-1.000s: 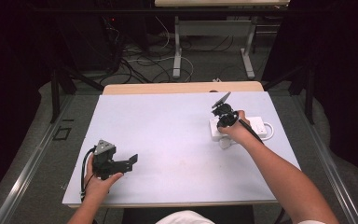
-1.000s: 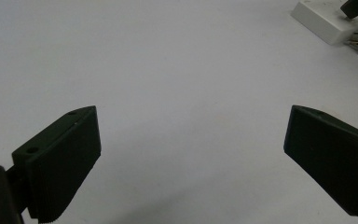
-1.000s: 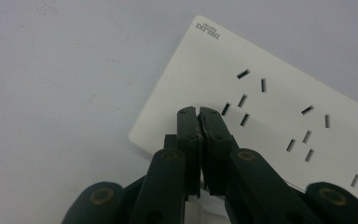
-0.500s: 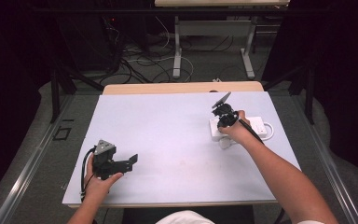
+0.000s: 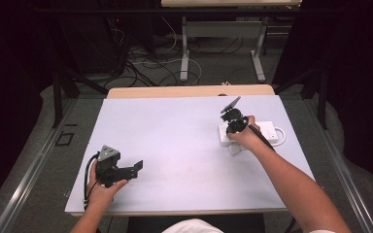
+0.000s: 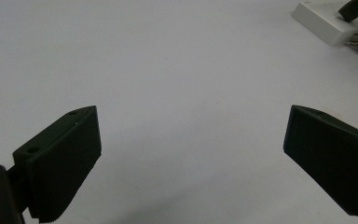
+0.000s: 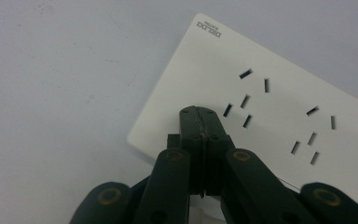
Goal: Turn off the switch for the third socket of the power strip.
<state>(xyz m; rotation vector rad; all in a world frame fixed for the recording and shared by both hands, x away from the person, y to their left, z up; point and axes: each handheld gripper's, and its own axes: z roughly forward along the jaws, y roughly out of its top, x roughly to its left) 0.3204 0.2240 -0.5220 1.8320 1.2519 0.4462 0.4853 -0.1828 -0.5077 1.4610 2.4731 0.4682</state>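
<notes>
A white power strip (image 5: pixel 263 130) with several socket slots lies at the right of the table, and its cord loops beside it. My right gripper (image 5: pixel 232 127) points down at the strip's near-left end. In the right gripper view its jaws (image 7: pixel 199 116) are pressed together with nothing between them, over the end of the power strip (image 7: pixel 279 107). My left gripper (image 5: pixel 136 168) rests low at the table's front left, held in a hand. Its jaws (image 6: pixel 191 116) stand wide apart over bare tabletop. The power strip (image 6: pixel 324 23) appears far off at the upper right of the left gripper view.
A pale grey mat (image 5: pixel 175 136) covers the table, and a wooden edge (image 5: pixel 189 91) shows at the back. A small white plug (image 5: pixel 236 148) lies just in front of the strip. Table legs and loose cables stand on the floor beyond.
</notes>
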